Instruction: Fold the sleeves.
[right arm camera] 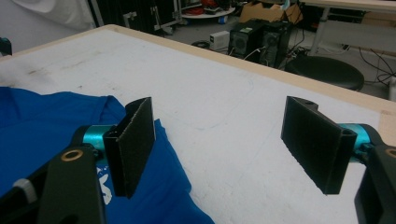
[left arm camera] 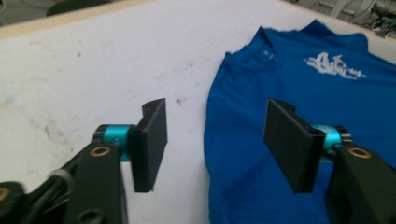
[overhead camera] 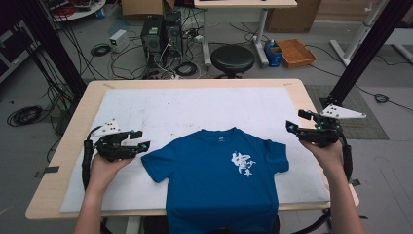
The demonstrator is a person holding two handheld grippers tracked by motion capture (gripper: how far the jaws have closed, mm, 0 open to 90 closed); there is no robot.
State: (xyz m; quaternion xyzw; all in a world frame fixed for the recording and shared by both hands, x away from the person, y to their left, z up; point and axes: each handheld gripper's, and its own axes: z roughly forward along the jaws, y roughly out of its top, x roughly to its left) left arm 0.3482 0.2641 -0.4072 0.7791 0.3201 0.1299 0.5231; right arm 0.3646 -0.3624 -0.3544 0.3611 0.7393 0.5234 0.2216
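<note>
Blue T-shirt [overhead camera: 219,180] lies flat, print up, on the white sheet [overhead camera: 195,109], hem hanging over the near table edge; light, limp, slides easily, so pinch a doubled sleeve edge. Left gripper [overhead camera: 140,140] is just beside the left sleeve [overhead camera: 155,163], jaws apart, nothing clamped. Right gripper [overhead camera: 298,121] hangs off the right sleeve [overhead camera: 278,155], jaws wide, empty.
</note>
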